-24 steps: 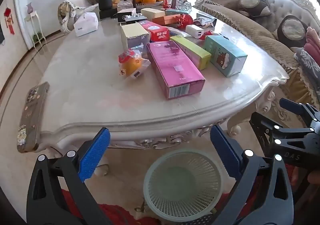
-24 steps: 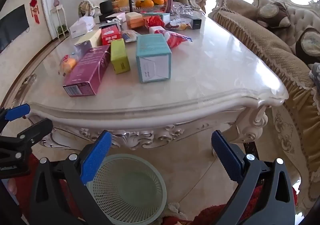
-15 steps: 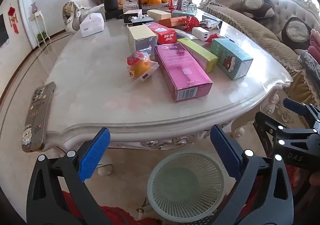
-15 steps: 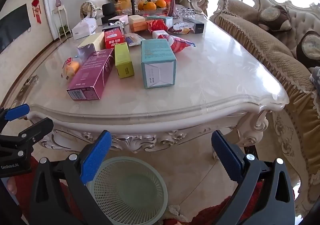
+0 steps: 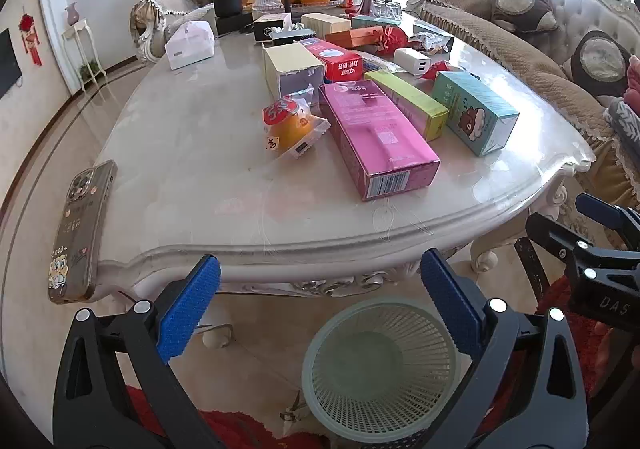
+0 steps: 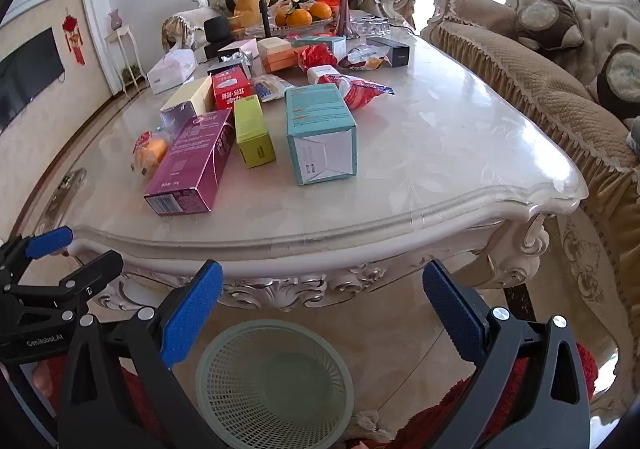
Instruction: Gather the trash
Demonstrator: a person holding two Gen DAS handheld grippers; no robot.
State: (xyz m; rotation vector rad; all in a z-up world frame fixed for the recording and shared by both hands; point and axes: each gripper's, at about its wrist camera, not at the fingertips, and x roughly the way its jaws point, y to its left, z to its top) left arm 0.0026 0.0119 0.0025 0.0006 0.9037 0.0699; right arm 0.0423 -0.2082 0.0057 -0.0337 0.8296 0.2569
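Note:
A pale green mesh waste basket (image 5: 380,369) stands on the floor below the table's near edge, also in the right wrist view (image 6: 276,385). On the marble table (image 5: 180,153) lie a pink box (image 5: 376,141), a lime box (image 5: 412,105), a teal box (image 5: 476,113), a red box (image 5: 340,61), a cream box (image 5: 292,69) and a bagged orange item (image 5: 288,125). My left gripper (image 5: 320,301) is open and empty, low before the table edge. My right gripper (image 6: 324,305) is open and empty, beside it.
A phone (image 5: 80,229) lies at the table's left edge. Further boxes, red wrappers (image 6: 360,89), a white charger (image 5: 412,61), a tissue box (image 5: 188,45), a fruit tray (image 6: 300,17) and a vase crowd the far end. A sofa (image 6: 540,81) lines the right. Red rug underfoot.
Both grippers have risen and tilted a little, so the table appears lower and more from above. Nothing on the table has moved. Both grippers stay open.

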